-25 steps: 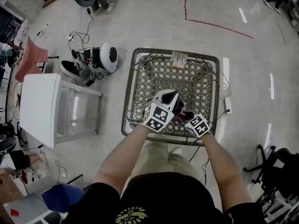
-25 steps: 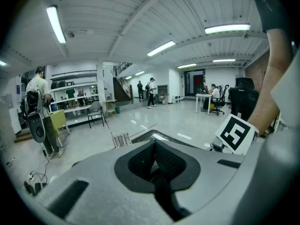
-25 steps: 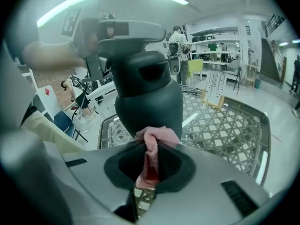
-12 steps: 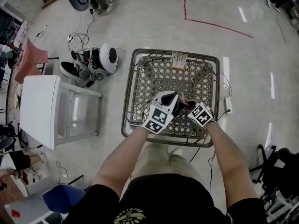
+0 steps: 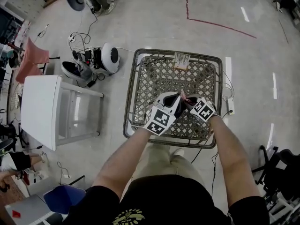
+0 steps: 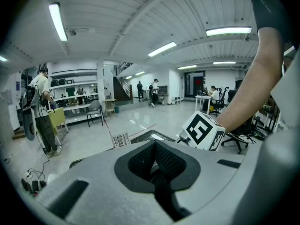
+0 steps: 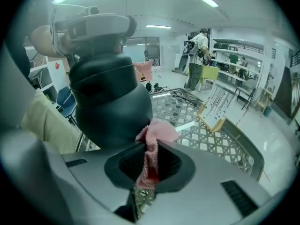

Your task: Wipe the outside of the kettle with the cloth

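The person wears a black T-shirt [image 5: 159, 198] with a yellow-green print and beige trousers [image 5: 159, 159]. The left tool [image 6: 154, 161] and right tool [image 7: 147, 165] are light grey shells with black ribbed pads [image 6: 139, 161], each with a white cube [image 5: 161, 119] of black square markers.

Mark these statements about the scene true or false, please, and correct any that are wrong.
1. The right gripper is shut on a pink cloth. True.
2. The kettle is white. False: its body is black.
3. The table under the grippers has a solid, plain top. False: its top is an open woven lattice inside a metal frame.
4. In the head view, a white side table stands on the floor to the left of the lattice table. True.
5. The pink cloth lies spread flat on the lattice table. False: it hangs bunched between the right gripper's jaws, up beside the kettle.
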Available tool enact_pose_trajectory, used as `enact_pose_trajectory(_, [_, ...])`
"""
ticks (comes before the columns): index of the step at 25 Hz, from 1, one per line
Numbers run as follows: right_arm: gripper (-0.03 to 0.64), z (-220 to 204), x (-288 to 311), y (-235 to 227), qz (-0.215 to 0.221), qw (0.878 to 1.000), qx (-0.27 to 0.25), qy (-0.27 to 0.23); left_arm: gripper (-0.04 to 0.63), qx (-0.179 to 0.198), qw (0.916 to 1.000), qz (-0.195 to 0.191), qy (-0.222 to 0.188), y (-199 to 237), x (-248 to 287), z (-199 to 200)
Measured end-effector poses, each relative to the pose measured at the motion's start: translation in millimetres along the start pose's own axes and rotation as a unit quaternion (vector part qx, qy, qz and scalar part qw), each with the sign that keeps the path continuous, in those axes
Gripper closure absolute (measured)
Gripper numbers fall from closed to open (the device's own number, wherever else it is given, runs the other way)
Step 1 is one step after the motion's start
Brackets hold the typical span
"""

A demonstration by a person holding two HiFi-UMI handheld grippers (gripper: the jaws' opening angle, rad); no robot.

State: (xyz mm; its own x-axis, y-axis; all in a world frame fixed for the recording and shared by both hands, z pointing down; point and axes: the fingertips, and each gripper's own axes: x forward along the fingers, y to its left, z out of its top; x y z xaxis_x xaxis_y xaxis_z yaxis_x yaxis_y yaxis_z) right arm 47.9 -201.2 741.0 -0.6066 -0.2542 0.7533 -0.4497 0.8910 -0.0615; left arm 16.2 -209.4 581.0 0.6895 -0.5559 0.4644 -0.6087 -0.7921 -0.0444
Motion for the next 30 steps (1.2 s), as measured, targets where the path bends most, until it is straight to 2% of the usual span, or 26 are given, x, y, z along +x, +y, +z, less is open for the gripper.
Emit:
enact_pose_trajectory(5, [0.574, -9.8, 12.4, 0.4, 0.011, 1.000, -0.018, 0.015, 0.588, -0.002, 1.0000, -0.002, -0.002, 0.1, 0.4, 0.2])
enact_pose_trajectory(11, [0.574, -35.6, 19.9, 24.3, 0.033, 0.998, -0.032, 0.039, 0.588, -0.001, 1.0000, -0.003, -0.005, -1.9, -1.0, 1.0])
enact_pose_trajectory(17, [0.574, -59.9, 25.2, 67.8, 0.052, 0.997, -0.001, 0.050, 0.588, -0.004, 1.0000, -0.007, -0.004, -2.0, -0.6, 1.7])
enact_pose_trajectory(20, [0.574, -60.4, 31.2, 88.2, 0.053, 0.998, 0.011, 0.029, 0.588, -0.002, 1.0000, -0.008, -0.003, -2.8, 0.1, 1.2])
enact_pose_trajectory(30, [0.574, -38.6, 34.7, 128.0, 0.043, 0.991, 0.122, -0.033, 0.588, 0.001, 1.0000, -0.004, 0.000, -2.9, -1.1, -1.2])
